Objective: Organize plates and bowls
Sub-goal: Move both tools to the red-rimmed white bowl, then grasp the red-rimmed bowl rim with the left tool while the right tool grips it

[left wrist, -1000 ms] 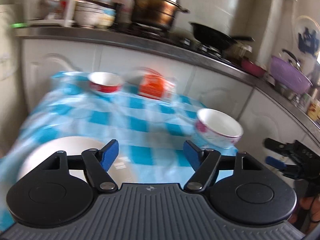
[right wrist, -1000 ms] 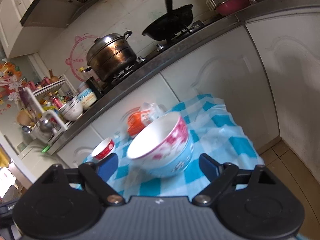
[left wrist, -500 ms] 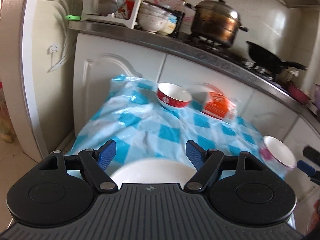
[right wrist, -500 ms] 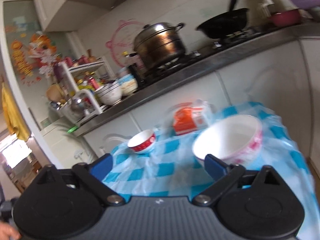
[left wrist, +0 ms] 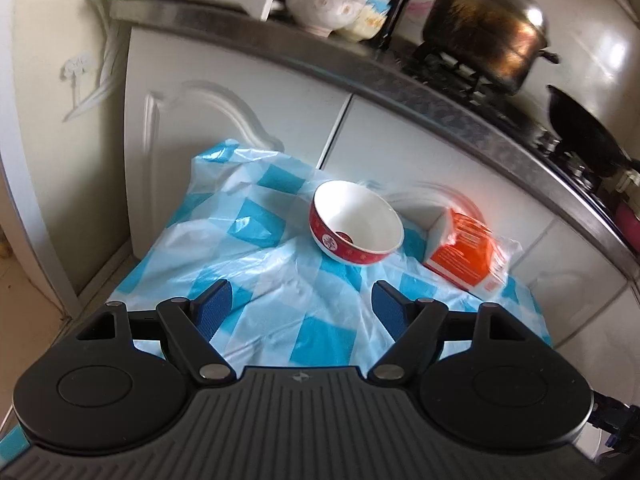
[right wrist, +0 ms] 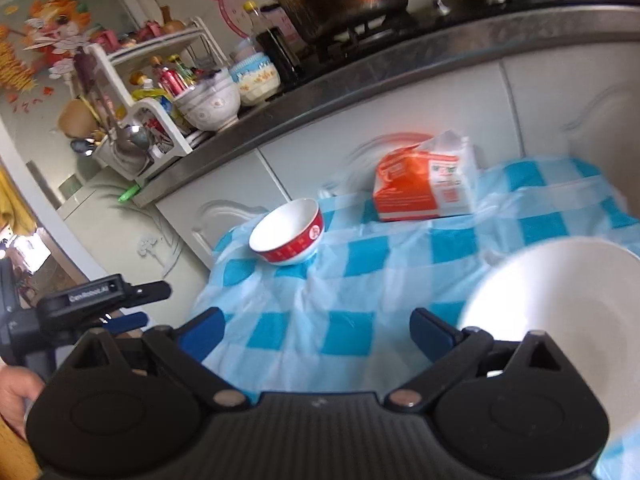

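The left gripper (left wrist: 300, 308) hangs wide open over the blue-checked tablecloth (left wrist: 276, 272), nothing between its blue pads; only cloth shows in the gap. The right gripper (right wrist: 316, 330) is likewise spread wide and empty, its jaws having just been opening. Beyond both tools, at the far side of the cloth, stands the red-rimmed bowl (left wrist: 356, 222), upright, white inside. Just to the right of that bowl lies an orange tissue pack (left wrist: 464, 254), blurred, its print unreadable. Nearer than the bowl and well to its right, a white plate (right wrist: 560, 304) shows only in the right wrist view, smeared by motion and partly hidden behind the gripper's body. Behind the bowl rises a white cabinet, and on the steel counter (left wrist: 360, 60) above sits a dark stockpot (left wrist: 484, 28), its top cut off in the right view. Left of the bowl in that view, the other gripper is half cut by the frame edge.
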`<state>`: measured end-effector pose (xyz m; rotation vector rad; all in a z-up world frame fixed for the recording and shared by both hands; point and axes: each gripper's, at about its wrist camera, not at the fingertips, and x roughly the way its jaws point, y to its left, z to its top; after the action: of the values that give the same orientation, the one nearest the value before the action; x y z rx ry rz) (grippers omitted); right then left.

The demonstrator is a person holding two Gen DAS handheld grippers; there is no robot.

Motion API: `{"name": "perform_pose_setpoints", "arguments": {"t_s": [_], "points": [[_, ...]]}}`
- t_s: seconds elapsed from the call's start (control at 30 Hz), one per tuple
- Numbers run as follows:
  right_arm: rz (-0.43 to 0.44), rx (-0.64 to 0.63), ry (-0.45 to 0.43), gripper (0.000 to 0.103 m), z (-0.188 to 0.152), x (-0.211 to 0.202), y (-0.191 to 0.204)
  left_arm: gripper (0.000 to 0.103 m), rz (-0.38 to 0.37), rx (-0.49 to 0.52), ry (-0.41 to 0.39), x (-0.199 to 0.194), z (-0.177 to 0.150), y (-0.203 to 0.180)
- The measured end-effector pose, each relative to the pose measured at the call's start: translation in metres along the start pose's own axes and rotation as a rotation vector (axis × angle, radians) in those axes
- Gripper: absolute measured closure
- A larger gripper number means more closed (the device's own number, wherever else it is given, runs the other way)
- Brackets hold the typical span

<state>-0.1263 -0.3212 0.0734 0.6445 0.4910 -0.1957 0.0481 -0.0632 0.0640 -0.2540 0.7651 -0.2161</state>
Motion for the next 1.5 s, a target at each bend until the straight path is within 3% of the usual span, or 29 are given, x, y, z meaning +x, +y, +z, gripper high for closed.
{"name": "perform_pose_setpoints", "arguments": {"t_s": [0.27,0.6,0.87,1.0,1.27,1.5], "points": [[0.011,0.050,0.043,0.020,0.055,0.078,-0.001,0.016,0.020,-0.020,0.043,0.067,0.029,-0.015],[0.056,0.187,0.075,0.051,0.083,0.187,-0.013,0.060,0.032,-0.008,0.060,0.142,0.048,-0.013],[0.058,0.196,0.129,0.073,0.075,0.223,-0.013,0.076,0.025,-0.008,0.099,0.171,0.048,-0.009],[0.056,0.203,0.130,0.074,0.072,0.227,-0.014,0.086,0.001,-0.023,0.119,0.178,0.048,-0.006],[0.037,0.184,0.141,0.077,0.074,0.232,-0.011,0.089,0.017,-0.006,0.118,0.180,0.046,-0.013],[0.030,0.159,0.134,0.077,0.075,0.218,0.000,0.090,0.019,-0.001,0.100,0.153,0.046,-0.026]]}}
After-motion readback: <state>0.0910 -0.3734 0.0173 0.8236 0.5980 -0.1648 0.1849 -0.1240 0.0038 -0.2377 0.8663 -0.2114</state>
